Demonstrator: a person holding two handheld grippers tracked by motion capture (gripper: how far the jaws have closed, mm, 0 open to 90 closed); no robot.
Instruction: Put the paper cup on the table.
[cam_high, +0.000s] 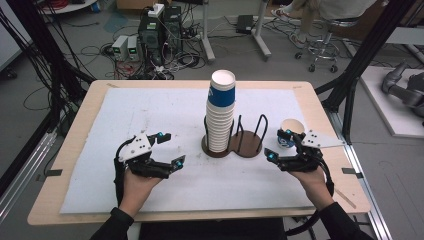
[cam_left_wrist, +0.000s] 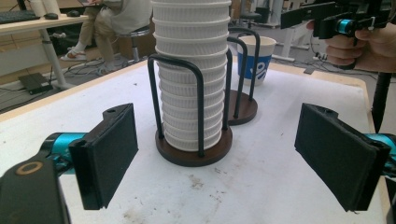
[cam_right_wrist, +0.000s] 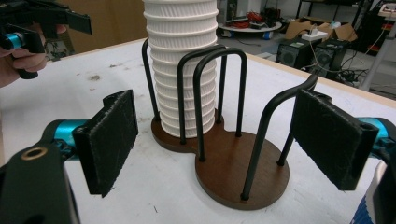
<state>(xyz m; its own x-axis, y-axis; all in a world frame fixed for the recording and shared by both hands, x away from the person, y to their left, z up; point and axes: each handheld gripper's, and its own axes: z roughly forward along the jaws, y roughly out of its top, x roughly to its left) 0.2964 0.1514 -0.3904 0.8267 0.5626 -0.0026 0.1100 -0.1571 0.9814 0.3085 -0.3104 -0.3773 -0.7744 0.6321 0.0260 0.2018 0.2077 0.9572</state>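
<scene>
A dark wooden cup holder (cam_high: 248, 143) with black wire loops stands mid-table. Its left slot carries a tall stack of white paper cups (cam_high: 220, 112) topped by a blue one; its right slot (cam_right_wrist: 243, 172) is bare. A single blue-and-white cup (cam_high: 291, 131) stands upright to the holder's right. My left gripper (cam_high: 172, 148) rests left of the holder, open, its pads (cam_left_wrist: 112, 154) framing the stack (cam_left_wrist: 191, 70) from a distance. My right gripper (cam_high: 276, 144) is open right of the holder, close beside the loose cup (cam_left_wrist: 254, 58), with nothing between its pads (cam_right_wrist: 109, 140).
A white mat (cam_high: 150, 110) covers the wooden table (cam_high: 75, 130). Beyond the far edge the floor holds computers (cam_high: 155, 30), cables, a stool (cam_high: 325, 45) and a seated person. Black frame posts (cam_high: 365, 55) rise at both sides of the table.
</scene>
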